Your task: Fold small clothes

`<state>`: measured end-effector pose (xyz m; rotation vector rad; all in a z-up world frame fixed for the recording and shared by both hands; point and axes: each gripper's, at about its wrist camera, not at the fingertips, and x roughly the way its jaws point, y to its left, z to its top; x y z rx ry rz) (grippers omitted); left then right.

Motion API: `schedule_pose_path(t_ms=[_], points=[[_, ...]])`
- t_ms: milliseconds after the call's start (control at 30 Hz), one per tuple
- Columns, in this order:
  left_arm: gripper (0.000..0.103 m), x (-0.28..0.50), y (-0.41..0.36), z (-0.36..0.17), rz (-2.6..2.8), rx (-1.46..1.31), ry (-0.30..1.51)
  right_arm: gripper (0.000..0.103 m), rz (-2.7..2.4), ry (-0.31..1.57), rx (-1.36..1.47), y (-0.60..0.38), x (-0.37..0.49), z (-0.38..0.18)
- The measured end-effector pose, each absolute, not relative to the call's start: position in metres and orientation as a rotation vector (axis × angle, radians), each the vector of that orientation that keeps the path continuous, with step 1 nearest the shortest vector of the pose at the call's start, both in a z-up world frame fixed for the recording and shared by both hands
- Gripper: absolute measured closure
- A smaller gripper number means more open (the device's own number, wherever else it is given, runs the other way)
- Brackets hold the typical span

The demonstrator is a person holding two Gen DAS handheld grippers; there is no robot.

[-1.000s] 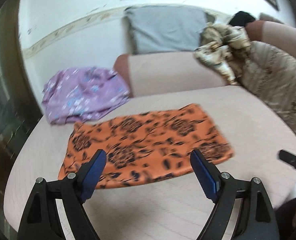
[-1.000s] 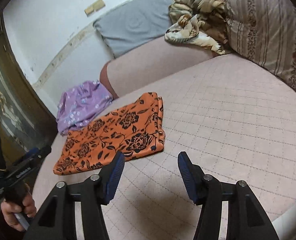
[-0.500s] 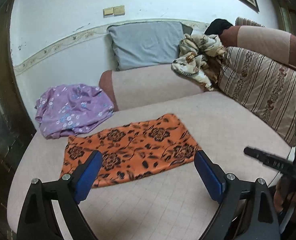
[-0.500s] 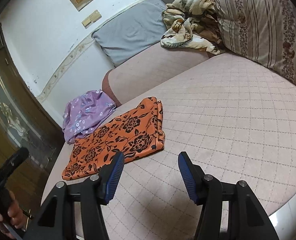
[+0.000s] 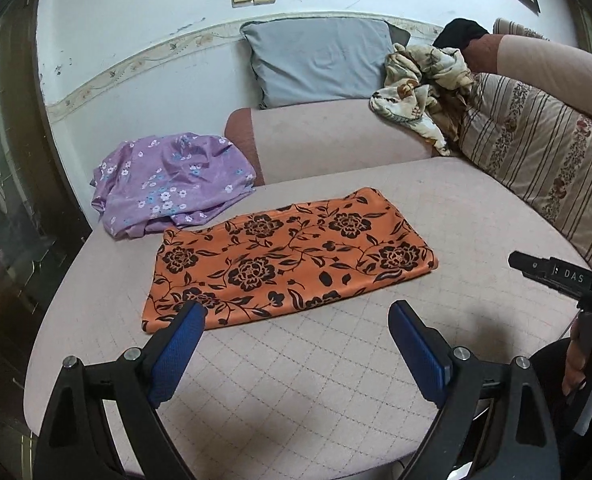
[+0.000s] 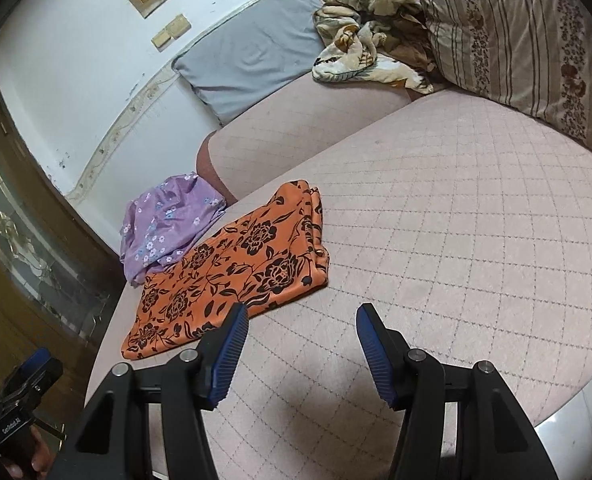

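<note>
Orange cloth (image 5: 291, 256) folded flat on sofa. Left tongs (image 5: 296, 344), right tongs (image 6: 302, 344) both open, empty. Risk: careless grab undoes fold.

Support: pale pink quilted seat surface (image 5: 336, 380), stitched in a diamond grid, rounded at its near edge; probably a sofa or daybed, though the fisheye view leaves that unsure.

Lying on it:
- orange cloth (image 5: 287, 260) with a black flower print, folded flat into a long rectangle, left of the middle.
- purple floral garment (image 5: 171, 184), crumpled, at the far left corner, its near edge just touching the orange cloth.
- striped floral cushion (image 5: 536, 160), leaning along the right side.
</note>
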<state>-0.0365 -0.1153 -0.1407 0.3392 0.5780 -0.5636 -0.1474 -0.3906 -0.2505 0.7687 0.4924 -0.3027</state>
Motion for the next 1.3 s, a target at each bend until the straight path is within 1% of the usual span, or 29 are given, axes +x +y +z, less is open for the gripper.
schedule_pose_path(t_ms=[100,333,400,467,667,800,967,1033,1167,1300], points=[[0.01,-0.033,-0.113,-0.139,-0.547,0.34,0.557,0.043,-0.302,0.494,0.795,-0.392,-0.149,-0.253],[0.01,-0.005,-0.102,-0.156,-0.495,0.315,0.591,0.043,-0.302,0.519,0.785,-0.389,-0.144,-0.255],[0.01,0.007,-0.097,-0.164,-0.471,0.32,0.592,0.039,-0.299,0.53,0.789,-0.389,-0.141,-0.257],[0.01,0.023,-0.09,-0.176,-0.443,0.311,0.606,0.039,-0.296,0.536,0.79,-0.389,-0.139,-0.257],[0.01,0.085,-0.057,-0.227,-0.323,0.225,0.752,0.036,-0.249,0.571,0.816,-0.389,-0.115,-0.261],[0.01,0.119,-0.03,-0.247,-0.275,0.134,0.843,0.036,-0.209,0.584,0.887,-0.397,-0.084,-0.272],[0.01,0.151,-0.005,-0.268,-0.23,-0.023,0.944,0.036,-0.168,0.574,1.0,-0.407,-0.049,-0.285],[0.01,0.158,0.001,-0.271,-0.21,-0.05,0.95,0.035,-0.119,0.576,1.037,-0.403,-0.035,-0.29],[0.01,0.17,0.012,-0.281,-0.209,-0.149,0.999,0.035,-0.019,0.639,1.083,-0.391,-0.013,-0.302],[0.01,0.179,0.015,-0.291,-0.173,-0.178,1.031,0.036,0.009,0.688,1.141,-0.389,0.0,-0.316]])
